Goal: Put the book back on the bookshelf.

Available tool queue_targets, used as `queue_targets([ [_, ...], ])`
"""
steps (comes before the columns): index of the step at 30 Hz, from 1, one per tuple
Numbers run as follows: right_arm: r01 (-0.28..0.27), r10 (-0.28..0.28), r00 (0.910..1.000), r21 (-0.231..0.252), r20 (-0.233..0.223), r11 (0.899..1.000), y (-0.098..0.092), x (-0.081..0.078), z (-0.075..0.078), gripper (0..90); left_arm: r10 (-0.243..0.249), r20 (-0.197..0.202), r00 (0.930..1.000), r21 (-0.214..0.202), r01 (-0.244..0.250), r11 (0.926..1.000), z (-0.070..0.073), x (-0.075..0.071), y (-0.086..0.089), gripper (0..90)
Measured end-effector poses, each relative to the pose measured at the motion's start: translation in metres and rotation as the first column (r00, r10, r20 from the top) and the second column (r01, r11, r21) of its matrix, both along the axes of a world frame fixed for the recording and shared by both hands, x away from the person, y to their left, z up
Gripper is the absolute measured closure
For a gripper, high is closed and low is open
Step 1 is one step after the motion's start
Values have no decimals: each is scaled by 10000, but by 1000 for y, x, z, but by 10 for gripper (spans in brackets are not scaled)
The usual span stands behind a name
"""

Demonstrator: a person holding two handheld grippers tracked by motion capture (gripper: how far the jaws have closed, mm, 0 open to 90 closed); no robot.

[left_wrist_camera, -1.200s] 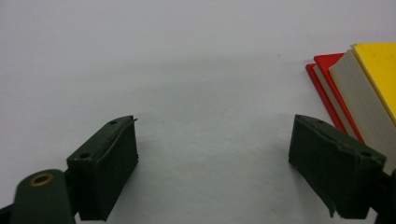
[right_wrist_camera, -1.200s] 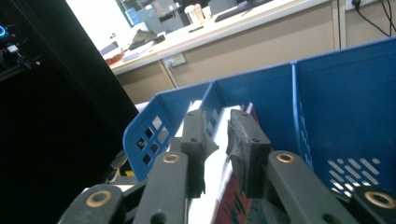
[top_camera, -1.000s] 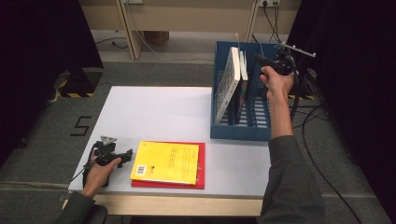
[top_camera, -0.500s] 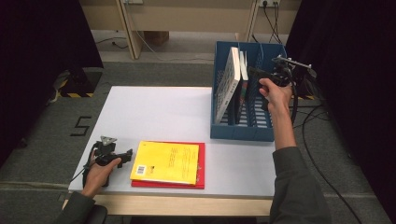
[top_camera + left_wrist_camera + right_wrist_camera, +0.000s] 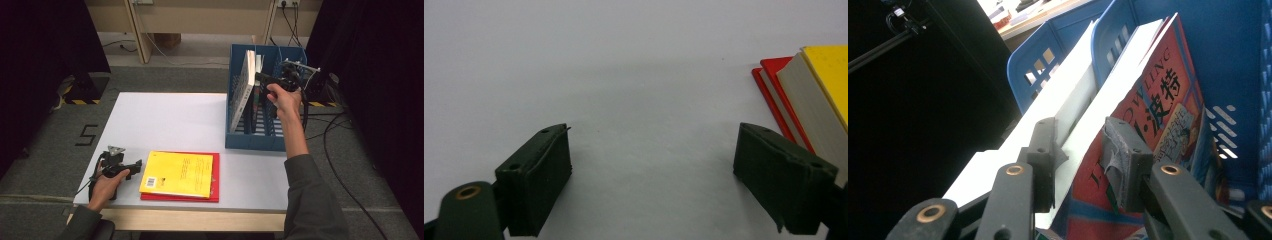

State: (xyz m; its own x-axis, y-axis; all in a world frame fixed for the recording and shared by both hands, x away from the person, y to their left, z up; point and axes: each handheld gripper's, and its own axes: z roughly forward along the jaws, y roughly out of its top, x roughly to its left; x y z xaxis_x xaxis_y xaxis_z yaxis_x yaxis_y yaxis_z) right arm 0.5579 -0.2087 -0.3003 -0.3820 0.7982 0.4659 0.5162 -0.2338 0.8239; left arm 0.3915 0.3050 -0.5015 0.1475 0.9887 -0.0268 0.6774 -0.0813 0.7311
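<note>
A blue file rack point(image 5: 250, 140) stands at the table's right edge with books upright in it. My right gripper point(image 5: 261, 77) reaches in from the right, and its jaws have just been closing. They are shut on a red-covered book point(image 5: 1158, 100): one pad lies on its cover, the other on its far side, with the white page block between them. A larger white book point(image 5: 242, 90) leans in the slot to the left. My left gripper point(image 5: 135, 165) rests open on the table, nothing between its fingers point(image 5: 539, 180), beside a yellow book point(image 5: 177, 172) lying on a red book point(image 5: 200, 197).
The white table point(image 5: 165, 120) stretches between the rack and the stacked books. Dark curtains hang on both sides. Cables trail on the floor to the right of the rack point(image 5: 1228, 40).
My right hand has sunk a little with the red-covered book toward the rack's slot. The left hand and the stacked books have not moved.
</note>
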Motion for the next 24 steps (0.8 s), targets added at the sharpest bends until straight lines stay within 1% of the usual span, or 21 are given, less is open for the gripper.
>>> queue_targets([
  [2, 80, -80, 9999, -30, -85, 10000, -3, 0, 0, 619, -7, 1, 10000, -15, 7, 10000, 0, 0, 0, 143],
  [4, 147, -151, 9998, -338, -133, 9993, -6, -1, 0, 599, 3, 5, 10000, 1, -3, 10000, 0, 0, 0, 142],
  [6, 146, -149, 9998, -211, -107, 9997, -8, -4, 2, 555, -14, 4, 10000, -12, 14, 10000, 0, 0, 0, 141],
  [8, 143, -138, 9997, -256, 202, 9996, -11, -9, 8, 548, -2, 8, 10000, -3, 2, 10000, 0, 0, 0, 141],
  [11, 103, -96, 9994, -199, 318, 9997, -12, -16, 15, 499, -13, 4, 10000, -13, 13, 10000, 0, 0, 0, 141],
  [13, 42, -18, 9984, -420, 572, 9991, -10, -20, 21, 482, 4, 9, 10000, 4, -4, 10000, 0, 0, 0, 141],
  [16, -241, 268, 9977, -429, 628, 9988, -3, -26, 28, 477, -11, 6, 10000, -20, 11, 10000, 0, 0, 0, 141],
  [18, -354, 403, 9964, -646, 748, 9973, 3, -28, 31, 465, -4, 6, 10000, -6, 4, 10000, 0, 0, 0, 141],
  [20, -567, 618, 9967, -919, 533, 9942, 12, -28, 32, 450, -8, -9, 10000, -6, 8, 10000, 0, 0, 0, 140],
  [21, -576, 629, 9967, -1007, 506, 9932, 14, -27, 31, 452, -15, -6, 10000, -31, 15, 10000, 0, 0, 1, 141],
  [24, -745, 788, 9964, -1155, 327, 9905, 23, -25, 27, 441, -18, 12, 10000, -16, 18, 10000, 0, 0, 0, 140],
])
